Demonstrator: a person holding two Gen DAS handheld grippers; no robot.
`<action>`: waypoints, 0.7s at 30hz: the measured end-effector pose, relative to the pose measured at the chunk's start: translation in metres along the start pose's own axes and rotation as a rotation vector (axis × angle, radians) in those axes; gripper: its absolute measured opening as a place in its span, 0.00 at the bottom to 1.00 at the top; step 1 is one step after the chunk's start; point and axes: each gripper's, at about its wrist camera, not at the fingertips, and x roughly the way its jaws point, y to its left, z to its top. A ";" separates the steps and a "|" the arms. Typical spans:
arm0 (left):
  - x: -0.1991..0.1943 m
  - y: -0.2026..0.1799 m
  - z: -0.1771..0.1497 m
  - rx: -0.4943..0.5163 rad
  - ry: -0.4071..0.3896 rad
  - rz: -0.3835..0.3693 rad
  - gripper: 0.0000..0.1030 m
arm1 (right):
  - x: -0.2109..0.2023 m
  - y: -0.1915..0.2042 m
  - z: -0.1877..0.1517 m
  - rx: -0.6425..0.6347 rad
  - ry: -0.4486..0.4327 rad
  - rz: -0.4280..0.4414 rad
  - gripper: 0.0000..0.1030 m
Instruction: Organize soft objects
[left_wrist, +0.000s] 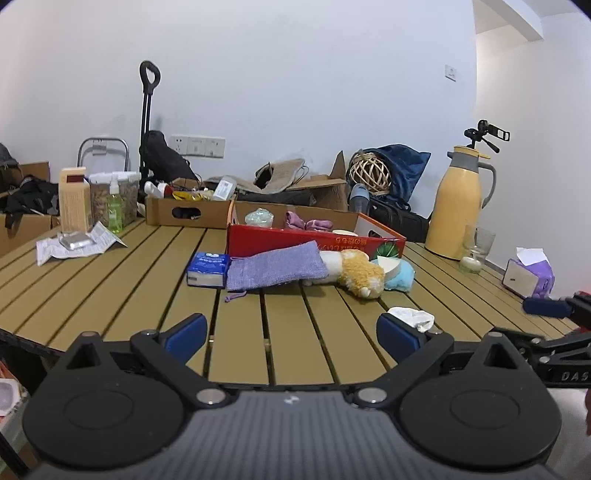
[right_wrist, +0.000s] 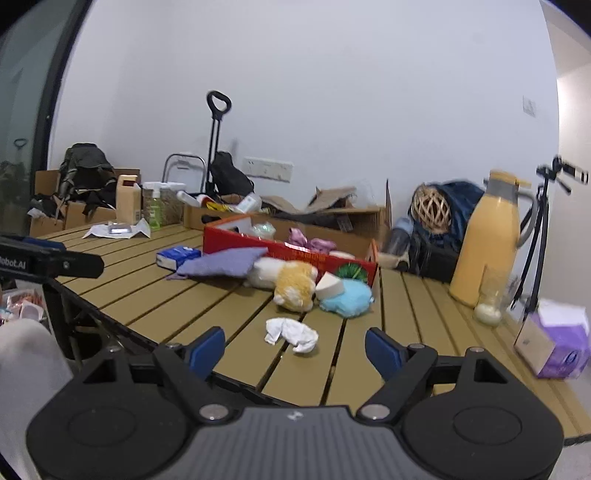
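A purple knit pouch (left_wrist: 275, 267) (right_wrist: 225, 262), an orange-and-white plush toy (left_wrist: 354, 271) (right_wrist: 291, 282) and a light blue plush (left_wrist: 400, 277) (right_wrist: 347, 299) lie in a row in front of a red box (left_wrist: 314, 240) (right_wrist: 288, 251). A white wedge sponge (right_wrist: 328, 286) rests on the blue plush. Pink cloth (left_wrist: 308, 222) sits inside the box. A crumpled white sock (left_wrist: 412, 316) (right_wrist: 291, 334) lies nearer, just beyond my right gripper (right_wrist: 295, 350), which is open and empty. My left gripper (left_wrist: 291, 334) is open over bare slats, with the sock beside its right finger.
A blue tissue pack (left_wrist: 207, 268) touches the pouch's left end. A yellow jug (left_wrist: 461, 206), a glass candle (left_wrist: 472, 254) and a purple tissue box (left_wrist: 528, 277) stand at the right. Cardboard boxes line the back. The slatted table's front edge (right_wrist: 122, 325) is close below both grippers.
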 end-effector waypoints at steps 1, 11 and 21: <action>0.007 0.000 0.001 -0.007 0.006 -0.008 0.96 | 0.006 -0.001 0.000 0.012 0.007 0.006 0.79; 0.109 -0.064 0.018 0.107 0.123 -0.187 0.89 | 0.084 -0.043 0.017 0.088 0.053 0.003 0.72; 0.201 -0.112 0.001 0.205 0.301 -0.315 0.16 | 0.142 -0.106 0.038 0.153 0.046 -0.065 0.72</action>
